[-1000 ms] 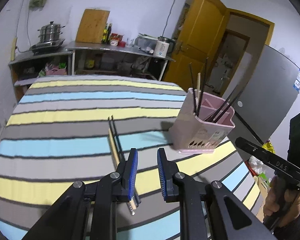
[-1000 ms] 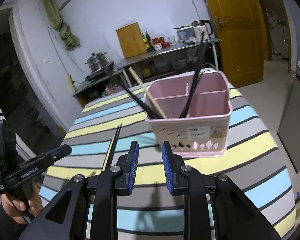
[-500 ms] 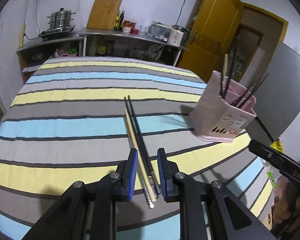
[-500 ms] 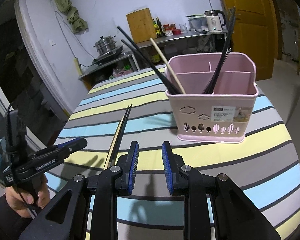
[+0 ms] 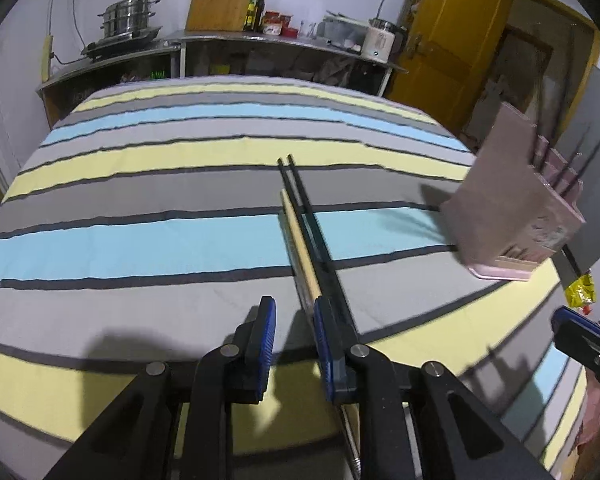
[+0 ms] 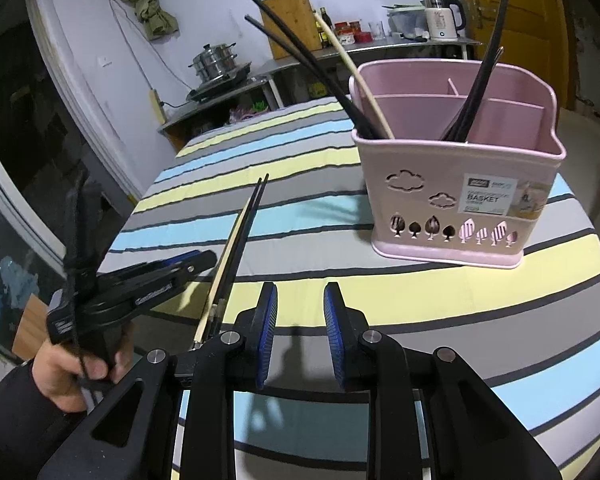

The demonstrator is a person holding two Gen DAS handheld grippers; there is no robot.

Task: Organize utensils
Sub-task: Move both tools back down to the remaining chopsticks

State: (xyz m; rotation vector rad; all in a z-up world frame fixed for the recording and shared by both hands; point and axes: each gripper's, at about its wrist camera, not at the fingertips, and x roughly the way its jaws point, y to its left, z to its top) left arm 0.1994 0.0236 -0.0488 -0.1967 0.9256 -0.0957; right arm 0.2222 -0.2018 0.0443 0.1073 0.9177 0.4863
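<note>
Chopsticks (image 5: 306,236) flat on striped cloth (image 5: 140,240), tips pointing away, both grippers (image 5: 294,344) (image 6: 300,332) released, empty.

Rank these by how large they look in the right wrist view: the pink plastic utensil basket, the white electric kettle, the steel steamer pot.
1. Pink plastic utensil basket, clearly the largest, though it is also the nearest.
2. and 3. White electric kettle and steel steamer pot: both far away, nearly alike, so unranked.

Three chopsticks on the striped tablecloth (image 5: 140,240): two black chopsticks (image 5: 306,208), one wooden chopstick (image 5: 300,248), one pink utensil basket (image 6: 456,184), two grippers.
</note>
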